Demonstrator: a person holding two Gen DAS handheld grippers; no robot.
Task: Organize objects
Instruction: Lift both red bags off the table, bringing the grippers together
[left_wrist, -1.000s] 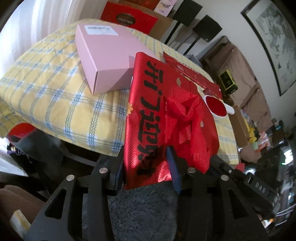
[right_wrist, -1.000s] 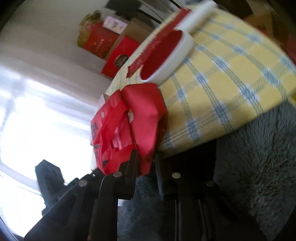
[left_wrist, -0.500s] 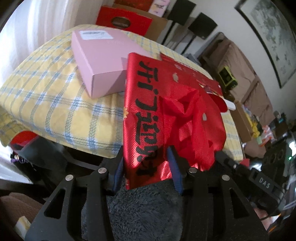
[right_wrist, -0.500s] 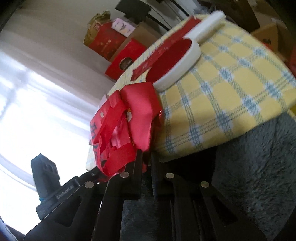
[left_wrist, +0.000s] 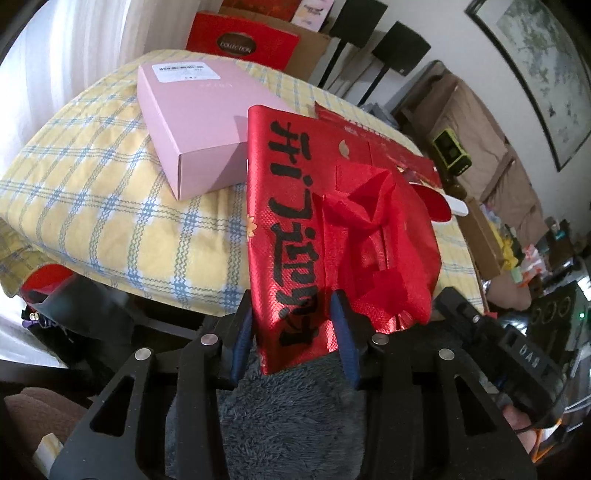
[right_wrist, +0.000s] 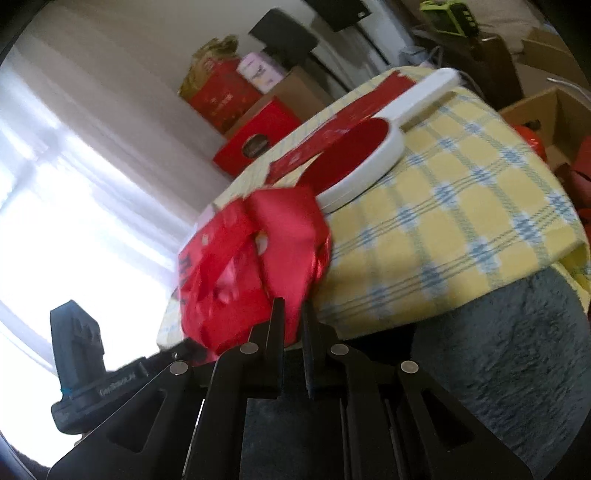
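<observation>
Red shiny bag (left_wrist: 295, 236) with black lettering hangs over the near edge of the table (left_wrist: 110, 206), which is covered in a yellow cloth with blue checks. The left claw (left_wrist: 293, 332) has the bag's lower end between its blue-padded fingers (left_wrist: 242, 334), which sit at a middling width against the two sides of the folded fabric; the bag is gripped there. The upper part of the bag lies on the cloth, its crumpled red handles (left_wrist: 369, 206) bunched on top.

From the right wrist view, the right claw (right_wrist: 293, 314) is pinched almost fully closed on a fold of the same red bag (right_wrist: 258, 266), at the side nearest the table edge. This view is somewhat blurred, so the exact fold it holds cannot be told. The other claw's body shows dark at the lower left there.

A pink box (left_wrist: 199, 122) with a white label lies on the cloth just behind the bag, touching or nearly touching its upper left corner. A white dish with a red inside (right_wrist: 354, 166) and a short handle rests on the cloth just beyond the bag, with a flat red packet (right_wrist: 332, 129) lying along its far side. Behind the table stand red boxes (left_wrist: 240, 44) stacked on brown cartons. Grey fluffy fabric (left_wrist: 280, 417) lies below the table edge, under both claws.
</observation>
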